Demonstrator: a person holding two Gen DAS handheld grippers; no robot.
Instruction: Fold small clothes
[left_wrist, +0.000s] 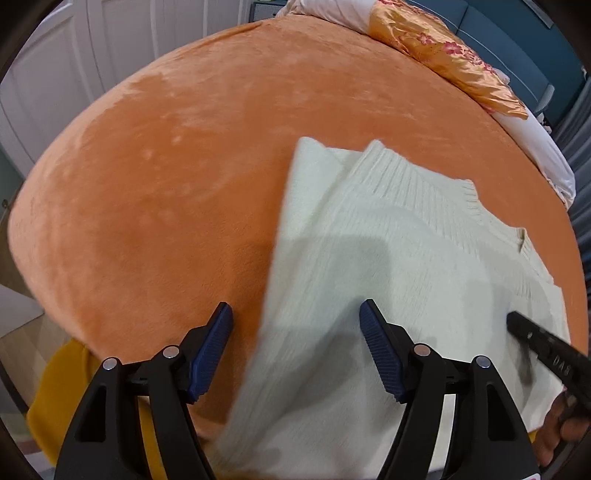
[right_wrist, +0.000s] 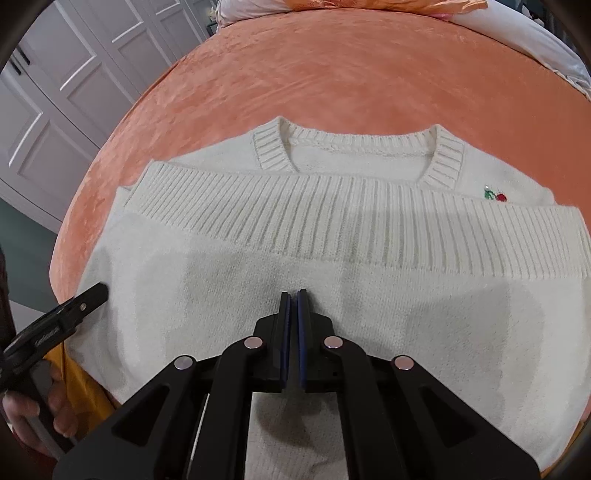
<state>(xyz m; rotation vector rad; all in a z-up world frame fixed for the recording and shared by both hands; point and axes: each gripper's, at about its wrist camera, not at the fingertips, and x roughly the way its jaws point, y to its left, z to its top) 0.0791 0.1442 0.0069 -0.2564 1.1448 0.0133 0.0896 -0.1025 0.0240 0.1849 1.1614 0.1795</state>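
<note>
Both pictures are evenly lit by soft indoor light, without glare. Grey shadows of the tools fall on the white sweater (right_wrist: 332, 295). The left wrist view is smeared by motion blur; the right wrist view is sharp. The fisheye lens bends the orange bed (left_wrist: 166, 184) and darkens the corners.

Cream knit sweater (right_wrist: 332, 295) w/ ribbed hem folded up to just below the neckline, small cherry embroidery by collar, lying flat on orange bed cover.
</note>
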